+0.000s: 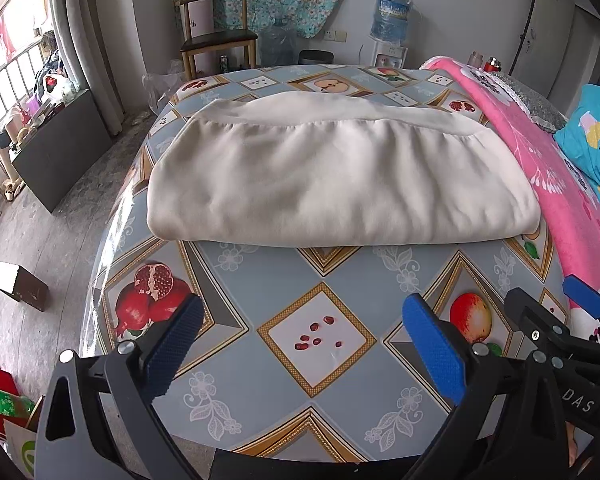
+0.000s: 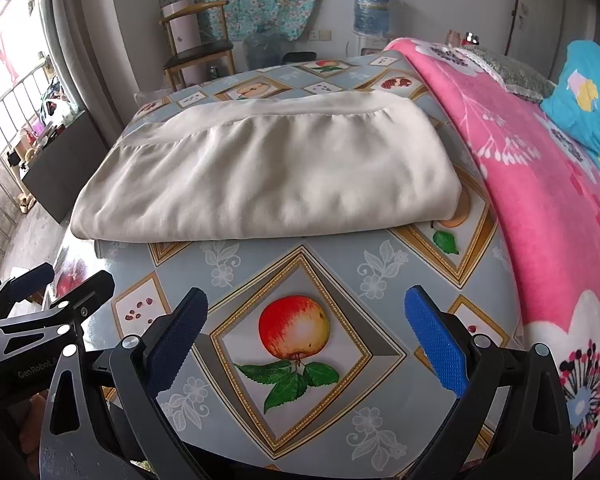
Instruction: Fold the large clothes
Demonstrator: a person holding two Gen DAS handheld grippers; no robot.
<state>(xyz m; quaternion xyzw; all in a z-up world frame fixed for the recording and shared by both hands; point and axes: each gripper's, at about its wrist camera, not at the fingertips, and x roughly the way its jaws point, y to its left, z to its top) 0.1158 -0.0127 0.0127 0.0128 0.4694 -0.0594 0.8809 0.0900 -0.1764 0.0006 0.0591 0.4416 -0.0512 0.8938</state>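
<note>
The large cream-white fabric garment (image 1: 340,184) lay folded into a thick, wide rectangle on the table covered by a glossy grey-blue oilcloth printed with fruit in gold-framed diamonds (image 1: 320,364). Its near edge was a rounded fold, soft wrinkles ran across the top, and a flat stitched hem band crossed the far side. It sat toward the far half of the table, with its right end just beside a bright pink fleece blanket with white flower print (image 1: 548,184) that draped over the table's right side.

Nearer the camera, the left gripper (image 1: 300,344) hovered over bare oilcloth, its blue-padded fingers (image 1: 434,348) spread wide, holding nothing and touching nothing. The right gripper (image 2: 306,336) was the same story: fingers (image 2: 436,340) wide apart above a printed apple, empty, well short of the garment. The two grippers sat side by side, each showing at the edge of the other's view.
</note>
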